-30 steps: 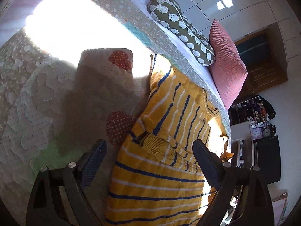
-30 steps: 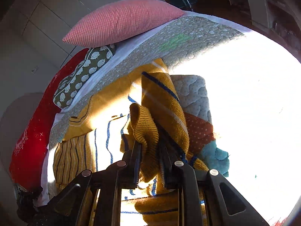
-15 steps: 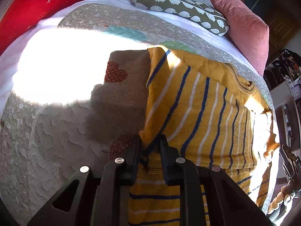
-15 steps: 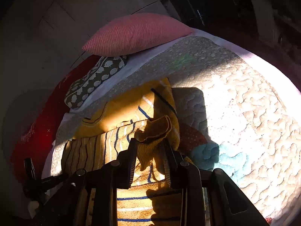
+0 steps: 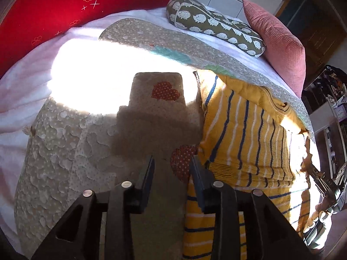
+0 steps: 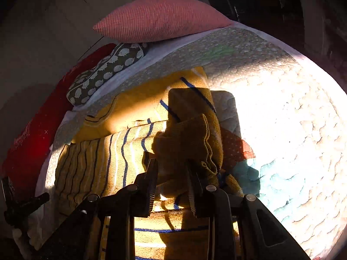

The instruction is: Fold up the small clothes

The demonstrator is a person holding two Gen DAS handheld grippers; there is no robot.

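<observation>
A small yellow sweater [image 5: 247, 134] with blue and white stripes lies on the quilted bedspread [image 5: 71, 143], one sleeve folded across its body. My left gripper [image 5: 172, 169] is open and empty, just left of the sweater's folded edge, over a red heart patch. In the right wrist view the sweater [image 6: 112, 160] lies ahead, and its ribbed sleeve cuff [image 6: 188, 138] sits loosely between the parted fingers of my right gripper [image 6: 173, 173]. The other gripper shows at the right edge of the left wrist view [image 5: 325, 186].
A red cushion [image 5: 65, 15], a hedgehog-print bolster [image 5: 214, 26] and a pink ribbed pillow [image 5: 279, 49] line the far side of the bed. Strong sunlight washes out part of the quilt [image 6: 292, 130]. Shelves and furniture [image 5: 331, 99] stand beyond the bed's right edge.
My left gripper shut on the sweater's edge, then opened and drew back to the left. My right gripper's jaws parted and the sleeve cuff dropped lower onto the sweater.
</observation>
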